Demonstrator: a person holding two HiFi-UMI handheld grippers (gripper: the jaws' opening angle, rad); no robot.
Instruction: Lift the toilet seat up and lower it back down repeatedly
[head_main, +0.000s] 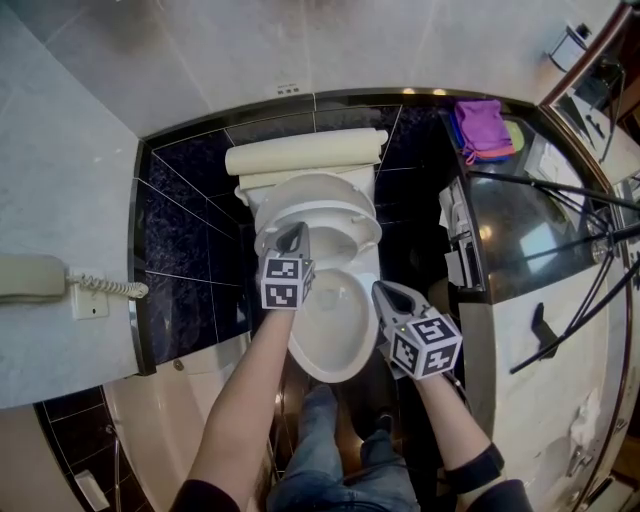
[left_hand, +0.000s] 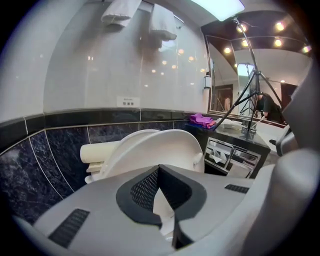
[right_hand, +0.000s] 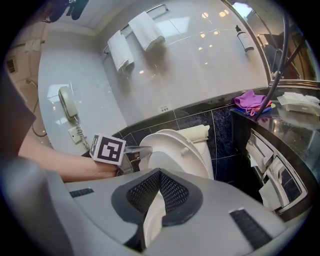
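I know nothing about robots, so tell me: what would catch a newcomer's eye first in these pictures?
The white toilet sits dead centre against dark tiles, its seat tilted partway up. Two handheld tools with black-and-white marker cubes reach in from below: the left gripper is at the seat's edge, and the right gripper is at the toilet's right side. A purple cloth brightens the counter, upper right.

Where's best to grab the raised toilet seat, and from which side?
Pinch the toilet seat at its front rim, coming from the front. It's tilted up toward the tank, so that thin edge stands clear of the bowl and likely levers best.
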